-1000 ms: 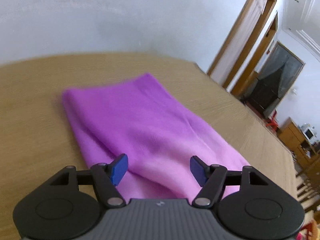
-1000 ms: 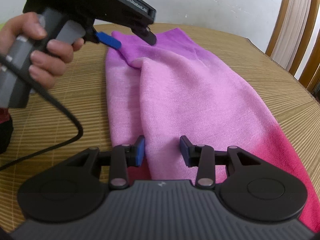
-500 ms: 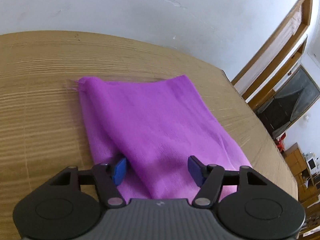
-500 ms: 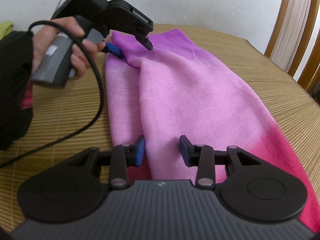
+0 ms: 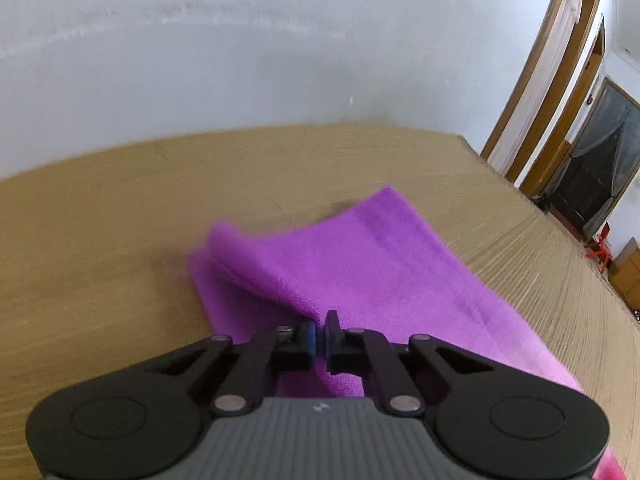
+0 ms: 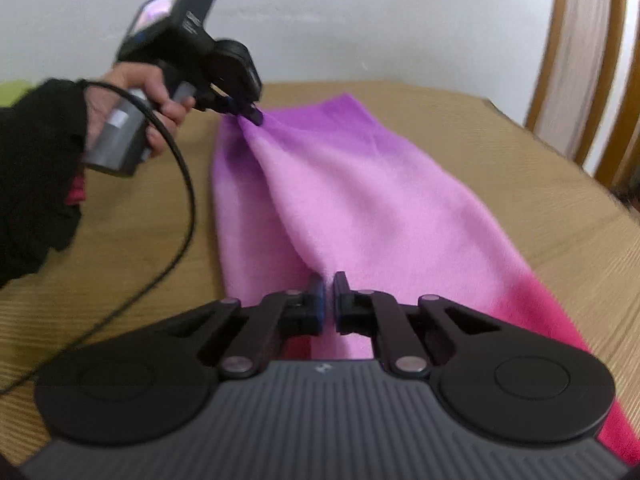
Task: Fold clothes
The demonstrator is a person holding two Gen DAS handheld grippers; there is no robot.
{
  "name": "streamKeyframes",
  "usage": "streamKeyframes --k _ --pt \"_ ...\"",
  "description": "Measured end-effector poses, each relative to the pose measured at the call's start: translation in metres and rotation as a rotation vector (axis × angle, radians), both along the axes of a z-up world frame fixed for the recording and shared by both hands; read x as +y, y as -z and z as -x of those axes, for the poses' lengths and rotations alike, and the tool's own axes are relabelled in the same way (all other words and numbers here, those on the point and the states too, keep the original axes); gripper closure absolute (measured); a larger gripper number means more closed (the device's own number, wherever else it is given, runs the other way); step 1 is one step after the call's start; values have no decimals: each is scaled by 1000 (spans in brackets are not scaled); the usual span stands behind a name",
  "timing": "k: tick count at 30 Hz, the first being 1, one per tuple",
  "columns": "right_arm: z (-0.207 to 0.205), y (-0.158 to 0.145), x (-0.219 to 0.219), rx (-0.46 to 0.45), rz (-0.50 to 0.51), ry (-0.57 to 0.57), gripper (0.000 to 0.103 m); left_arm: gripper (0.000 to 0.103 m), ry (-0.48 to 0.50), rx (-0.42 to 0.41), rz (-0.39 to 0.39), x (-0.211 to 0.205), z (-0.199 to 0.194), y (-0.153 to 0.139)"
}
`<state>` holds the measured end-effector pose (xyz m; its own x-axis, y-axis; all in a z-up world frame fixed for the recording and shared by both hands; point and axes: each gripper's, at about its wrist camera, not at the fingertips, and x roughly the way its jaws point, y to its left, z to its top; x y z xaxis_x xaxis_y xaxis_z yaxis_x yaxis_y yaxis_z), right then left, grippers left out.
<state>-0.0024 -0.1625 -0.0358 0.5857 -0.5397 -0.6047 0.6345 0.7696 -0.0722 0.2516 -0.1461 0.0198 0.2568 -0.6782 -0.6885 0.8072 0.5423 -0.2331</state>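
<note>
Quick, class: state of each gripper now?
Left gripper: closed, pinching the purple cloth.
Right gripper: closing on the same cloth.

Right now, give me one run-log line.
step: fold grab | left gripper: shut on cloth | right gripper: closing on cloth | table: cloth flat

From the right wrist view, bare table [image 6: 540, 184] lies open from 1 to 3 o'clock of the right gripper [image 6: 327, 288]. Toward 11 o'clock the way is taken by the left gripper [image 6: 256, 114], the hand [image 6: 136, 108] gripping it and a black cable [image 6: 176, 216] looping down to 8 o'clock. The purple cloth [image 6: 360, 200] covers the lane at 12 o'clock.
</note>
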Motion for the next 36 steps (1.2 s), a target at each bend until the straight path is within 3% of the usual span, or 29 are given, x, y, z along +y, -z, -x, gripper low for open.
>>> streamKeyframes --k 3,5,7,9,13,16,22,25,27,30,32,34,36 --pt "-1 -6 9 5 -14 -84 95 98 -21 -47 -41 7 -4 -1" --pt "-4 -4 15 13 -28 -131 95 98 -28 -35 -68 9 -9 7" --pt "-9 4 17 37 -35 -156 95 98 -28 -18 -101 6 -12 19" --pt "-14 16 17 64 -64 -155 95 95 -25 -58 -138 2 -10 29" --pt "-15 27 10 76 -118 -145 90 85 -51 -132 -130 7 -10 29" --pt "-8 21 9 60 -137 -149 76 82 -80 -160 -90 13 -21 19" --pt "20 9 9 6 -180 -134 76 77 -117 -196 -136 4 -43 15" --pt "35 3 8 14 -199 -102 76 77 -107 -164 -125 10 -41 11" --pt "59 -3 -2 12 -207 -53 76 76 -54 -166 -116 20 -27 4" --pt "105 -13 -24 17 -181 64 76 65 56 -226 -126 37 16 -9" --pt "140 -17 -44 52 -147 161 68 58 119 -257 -125 52 51 -19" --pt "175 -17 -61 80 -126 238 59 58 160 -253 -124 70 85 -25" --pt "210 -16 -78 94 -121 300 56 58 195 -238 -122 88 120 -29"
